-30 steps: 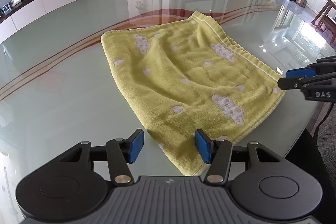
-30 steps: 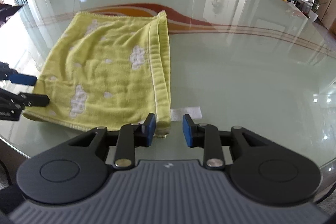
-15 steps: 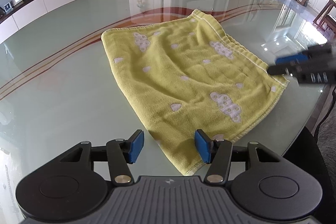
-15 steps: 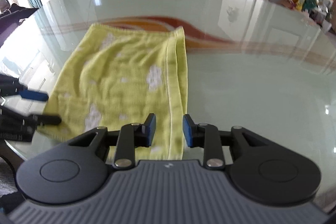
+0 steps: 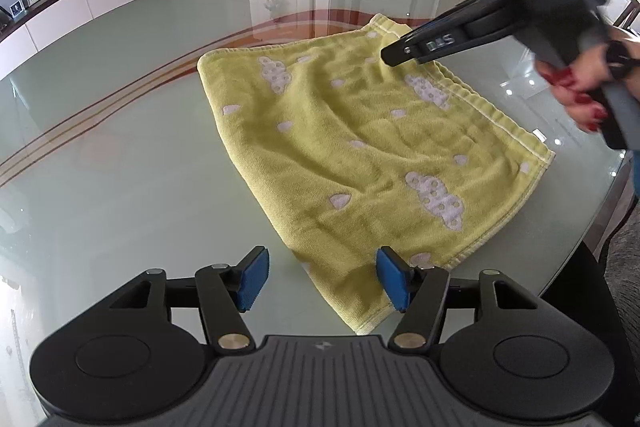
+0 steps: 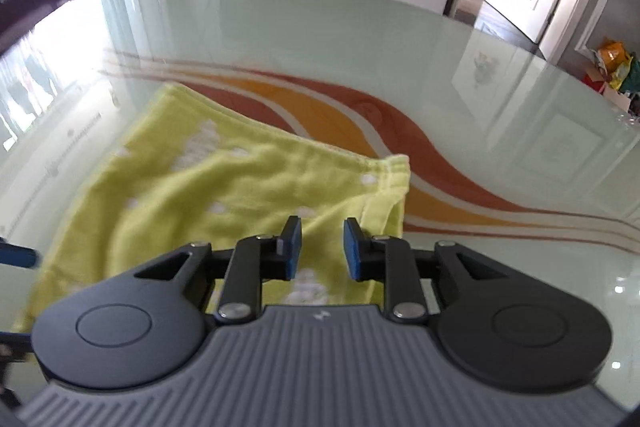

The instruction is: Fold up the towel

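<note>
1. Towel [image 5: 360, 147]: one yellow towel with white cloud shapes lies flat on the glass desk [image 5: 120, 147], already doubled, with a hemmed double edge on the side nearest the right hand.
2. Left claw [image 5: 320, 277]: it hangs over the towel's near corner with its blue pads well apart. The jaws have just been opening. The corner lies between and below them, and neither pad presses on the cloth, so the claw is released.
3. Right claw [image 6: 322, 247]: its pads stand narrowly apart and the jaws have just been closing a little. Nothing is pinched; towel shows through the gap beneath. It hovers above the towel's far half, near the far corner [image 6: 396, 167] at the hemmed edge.
4. The relation that matters: the towel's long axis runs from the left claw's corner away toward the far edge. The left claw is nearer the near end, the right claw nearer the far end.
5. My judgement: the next fold brings one short end over the other along that axis, so each claw must take a corner at its own end.
6. Count: one towel, two claws, one desk, one hand [image 5: 576, 87] in view, on the right claw's handle.
</note>
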The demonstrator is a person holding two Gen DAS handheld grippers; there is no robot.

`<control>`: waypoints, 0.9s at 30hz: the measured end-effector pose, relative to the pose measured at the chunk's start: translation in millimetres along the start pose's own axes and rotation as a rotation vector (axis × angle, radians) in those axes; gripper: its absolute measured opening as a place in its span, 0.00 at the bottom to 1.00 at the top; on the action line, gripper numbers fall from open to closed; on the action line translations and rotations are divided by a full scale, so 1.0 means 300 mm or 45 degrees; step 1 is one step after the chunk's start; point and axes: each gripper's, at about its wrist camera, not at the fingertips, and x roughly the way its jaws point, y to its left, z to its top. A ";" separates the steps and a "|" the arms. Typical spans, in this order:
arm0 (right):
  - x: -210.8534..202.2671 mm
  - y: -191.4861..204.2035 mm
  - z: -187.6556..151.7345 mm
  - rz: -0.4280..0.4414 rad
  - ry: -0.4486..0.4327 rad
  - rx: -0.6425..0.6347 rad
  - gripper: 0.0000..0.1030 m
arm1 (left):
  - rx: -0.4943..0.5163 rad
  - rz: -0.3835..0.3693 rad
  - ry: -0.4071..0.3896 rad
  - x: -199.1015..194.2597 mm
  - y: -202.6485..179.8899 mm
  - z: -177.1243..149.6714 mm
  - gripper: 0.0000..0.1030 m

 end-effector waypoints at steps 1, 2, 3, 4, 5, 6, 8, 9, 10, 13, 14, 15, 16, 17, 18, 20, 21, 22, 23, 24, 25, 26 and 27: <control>0.001 -0.023 0.001 0.020 -0.002 0.032 0.21 | 0.000 -0.002 0.003 -0.001 0.002 0.000 0.66; 0.000 -0.041 0.003 0.027 -0.002 0.056 0.20 | 0.000 -0.005 0.006 -0.001 0.005 -0.001 0.66; -0.005 -0.049 0.007 0.024 -0.009 0.063 0.20 | -0.003 -0.008 0.006 -0.005 0.009 0.001 0.66; -0.010 -0.058 0.011 0.020 -0.016 0.071 0.20 | -0.007 -0.012 0.004 -0.009 0.013 0.004 0.66; -0.014 -0.067 0.015 0.017 -0.023 0.078 0.20 | -0.011 -0.014 -0.011 -0.017 0.018 0.011 0.66; -0.019 -0.076 0.019 0.013 -0.030 0.086 0.20 | -0.012 -0.016 -0.029 -0.026 0.023 0.016 0.66; -0.027 -0.089 0.026 0.012 -0.039 0.099 0.20 | -0.016 -0.018 -0.100 -0.058 0.053 0.055 0.66; -0.024 -0.089 0.029 0.006 -0.039 0.095 0.20 | -0.003 0.001 -0.115 -0.058 0.069 0.082 0.66; -0.018 -0.089 0.032 -0.009 -0.034 0.081 0.20 | 0.014 0.025 -0.129 -0.055 0.085 0.111 0.66; 0.012 -0.089 0.042 -0.029 -0.016 0.054 0.20 | 0.079 0.101 -0.156 -0.023 0.136 0.196 0.66; 0.018 -0.091 0.043 -0.025 -0.010 0.048 0.20 | 0.093 0.112 -0.157 -0.002 0.160 0.228 0.66; 0.024 -0.092 0.043 -0.022 -0.003 0.040 0.20 | 0.097 0.108 -0.154 0.012 0.177 0.247 0.66; 0.030 -0.091 0.043 -0.018 0.008 0.022 0.20 | 0.096 0.084 -0.146 0.034 0.200 0.276 0.65; 0.032 -0.091 0.045 -0.016 0.010 0.005 0.21 | 0.095 0.053 -0.138 0.059 0.227 0.309 0.65; 0.034 -0.090 0.047 -0.014 0.013 -0.011 0.21 | 0.096 0.035 -0.129 0.074 0.242 0.327 0.64; 0.038 -0.088 0.053 -0.012 0.018 -0.041 0.22 | 0.096 0.007 -0.093 0.121 0.277 0.375 0.58; 0.042 -0.088 0.054 -0.012 0.021 -0.051 0.23 | 0.087 -0.002 -0.081 0.140 0.292 0.391 0.53; 0.045 -0.088 0.056 -0.009 0.026 -0.068 0.23 | 0.076 -0.010 -0.071 0.156 0.304 0.404 0.46; 0.049 -0.087 0.057 -0.008 0.029 -0.080 0.25 | 0.065 -0.018 -0.061 0.173 0.317 0.416 0.43; 0.051 -0.085 0.058 -0.009 0.031 -0.088 0.25 | 0.058 -0.024 -0.056 0.181 0.324 0.421 0.40; 0.054 -0.084 0.060 -0.011 0.034 -0.099 0.26 | 0.046 -0.037 -0.050 0.198 0.336 0.429 0.39; 0.056 -0.084 0.062 -0.012 0.036 -0.102 0.26 | 0.040 -0.051 -0.047 0.208 0.341 0.435 0.38; 0.057 -0.083 0.065 -0.012 0.037 -0.103 0.26 | 0.039 -0.061 -0.047 0.213 0.340 0.438 0.37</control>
